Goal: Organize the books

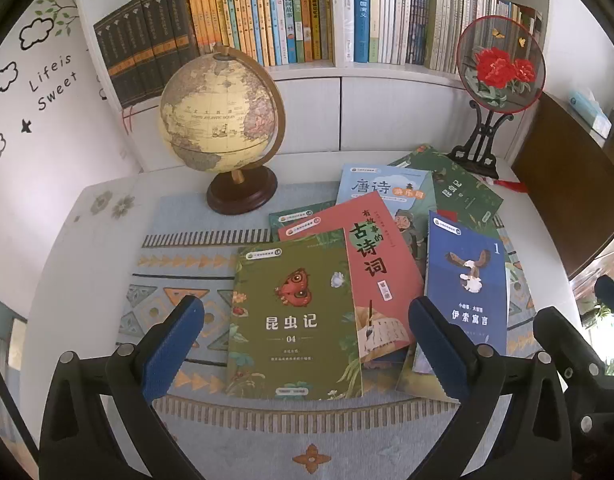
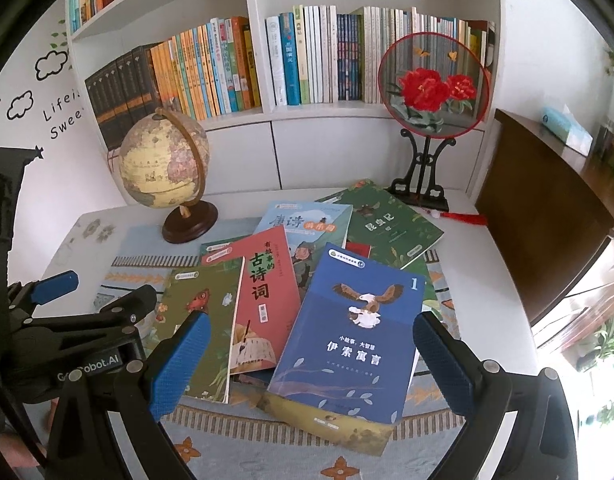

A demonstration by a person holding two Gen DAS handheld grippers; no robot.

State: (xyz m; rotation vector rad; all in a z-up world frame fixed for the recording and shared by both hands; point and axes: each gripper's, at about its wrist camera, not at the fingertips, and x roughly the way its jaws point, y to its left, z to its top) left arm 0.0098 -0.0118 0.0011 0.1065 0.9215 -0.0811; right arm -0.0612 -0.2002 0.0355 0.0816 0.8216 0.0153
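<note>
Left wrist view
Left gripper (image 1: 307, 344): jaws spread wide, nothing between the blue pads (image 1: 175, 344); it hangs above the near edge of the olive book.
Olive book (image 1: 295, 320): lies flat and face up on the patterned mat (image 1: 179, 264), nearest the camera, its right edge overlapping the red book.
Red book (image 1: 359, 264): face up, tilted, partly under the olive book and over the pale-blue book.
Pale-blue book (image 1: 383, 188): behind the red book, only its upper part visible.
Blue book (image 1: 467, 280): face up at the right of the heap, marked "1", an eagle on its cover.
Dark-green book (image 1: 463, 192): farthest back, turned round, just before the fan stand.
Globe (image 1: 219, 116): upright on a dark wooden base, at the mat's far left edge.
Round fan (image 1: 501, 64): red-rimmed, embroidered with red flowers, upright on a black stand.
Bookshelf (image 1: 339, 68): white, its rows of books standing upright behind the table (image 1: 55, 248).

Right wrist view
Right gripper (image 2: 311, 364): fingers well apart and empty, hanging over the blue book (image 2: 347, 340).
Blue book: topmost at the front of the heap, overlapping the red book (image 2: 263, 292) and a yellowish book beneath it.
Olive book (image 2: 203, 320): at the left of the heap, partly hidden by the left finger.
Dark-green book (image 2: 387, 224): at the back right, near the fan (image 2: 433, 84).
Left gripper (image 2: 87, 292): seen from the side at the left edge; its opening cannot be judged from here.
Globe (image 2: 163, 160): behind the heap to the left.
</note>
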